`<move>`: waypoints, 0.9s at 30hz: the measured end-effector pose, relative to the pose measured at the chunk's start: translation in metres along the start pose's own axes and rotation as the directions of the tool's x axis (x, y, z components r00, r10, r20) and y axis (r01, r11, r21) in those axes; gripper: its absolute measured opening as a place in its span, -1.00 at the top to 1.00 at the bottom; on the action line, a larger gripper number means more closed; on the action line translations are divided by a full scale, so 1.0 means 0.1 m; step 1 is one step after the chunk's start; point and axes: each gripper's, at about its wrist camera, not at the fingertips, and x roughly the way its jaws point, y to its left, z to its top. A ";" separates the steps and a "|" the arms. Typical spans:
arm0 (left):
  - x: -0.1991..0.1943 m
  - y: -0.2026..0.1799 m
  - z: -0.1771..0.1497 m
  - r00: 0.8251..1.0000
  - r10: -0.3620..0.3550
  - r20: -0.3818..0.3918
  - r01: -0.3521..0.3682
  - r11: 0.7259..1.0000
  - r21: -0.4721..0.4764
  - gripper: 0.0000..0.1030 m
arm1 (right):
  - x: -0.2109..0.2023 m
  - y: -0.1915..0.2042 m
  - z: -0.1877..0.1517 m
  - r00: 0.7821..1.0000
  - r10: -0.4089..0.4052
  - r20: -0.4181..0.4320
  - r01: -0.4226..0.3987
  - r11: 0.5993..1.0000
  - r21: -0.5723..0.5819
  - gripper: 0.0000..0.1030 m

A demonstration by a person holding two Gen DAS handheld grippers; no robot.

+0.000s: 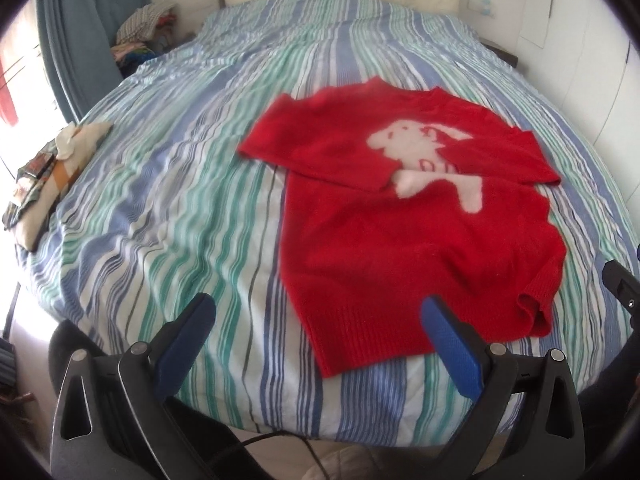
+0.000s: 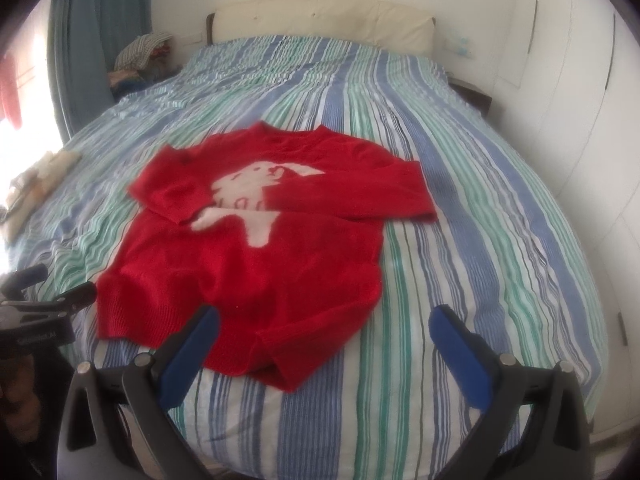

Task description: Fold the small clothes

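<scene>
A small red sweater with a white animal figure lies flat on the striped bed, both sleeves folded in over the chest; it also shows in the right wrist view. My left gripper is open and empty, hovering over the hem's near left corner. My right gripper is open and empty, just above the hem's near right corner. The left gripper also shows at the left edge of the right wrist view.
The bed has a blue, green and white striped cover. A stack of folded clothes lies at its left edge. A clothes pile sits by the blue curtain. White wardrobe doors stand on the right.
</scene>
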 end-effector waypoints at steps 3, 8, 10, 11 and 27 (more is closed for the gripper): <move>-0.05 -0.02 0.04 1.000 -0.002 0.016 0.002 1.000 0.005 -0.99 | -0.02 0.03 0.02 1.000 0.006 0.007 -0.006 1.000 -0.003 -1.00; -0.05 -0.01 0.06 1.000 -0.001 0.016 0.001 1.000 0.002 -0.99 | -0.01 0.05 0.00 1.000 0.007 0.000 -0.007 1.000 -0.008 -1.00; -0.05 0.00 0.06 1.000 -0.002 0.014 0.002 1.000 -0.001 -0.99 | 0.00 0.05 -0.02 1.000 0.007 -0.007 -0.007 1.000 -0.005 -1.00; -0.05 -0.01 0.05 1.000 -0.003 0.015 0.003 1.000 -0.002 -0.99 | 0.00 0.04 -0.02 1.000 0.008 -0.010 -0.008 1.000 -0.004 -1.00; -0.04 -0.03 0.03 1.000 0.011 0.015 -0.011 1.000 0.007 -0.99 | 0.03 0.06 -0.05 0.999 0.025 -0.021 -0.025 1.000 0.000 -1.00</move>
